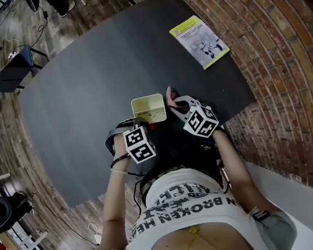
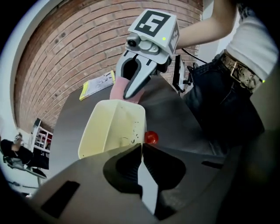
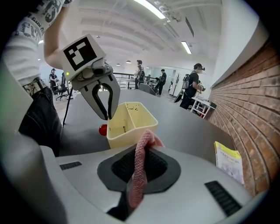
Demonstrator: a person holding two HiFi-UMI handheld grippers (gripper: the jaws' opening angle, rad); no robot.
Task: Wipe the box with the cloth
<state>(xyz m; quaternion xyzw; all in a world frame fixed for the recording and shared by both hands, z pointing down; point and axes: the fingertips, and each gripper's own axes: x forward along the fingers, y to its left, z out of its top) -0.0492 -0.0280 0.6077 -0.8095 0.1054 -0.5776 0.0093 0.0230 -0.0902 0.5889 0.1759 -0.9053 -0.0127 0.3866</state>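
Note:
A pale yellow open box [image 1: 149, 108] [image 2: 113, 127] [image 3: 132, 117] with an inner divider stands on the dark table [image 1: 84, 91] close to the person. My left gripper [image 1: 144, 123] [image 2: 141, 146] [image 3: 107, 116] points steeply down at the box's near corner, and its jaws are pinched on the box's wall there. My right gripper [image 1: 174, 103] [image 2: 130, 92] [image 3: 142, 144] is shut on a pink cloth [image 1: 169, 95] [image 2: 117, 91] [image 3: 140, 170]. It holds the cloth just beside the box's right side; whether the cloth touches the box I cannot tell.
A small red ball [image 2: 151, 138] [image 3: 103, 129] lies against the box's near side. A yellow-edged booklet [image 1: 200, 41] [image 3: 229, 162] lies at the table's far right by the brick wall. Chairs [image 1: 11, 68] stand past the table's left edge; people stand far off.

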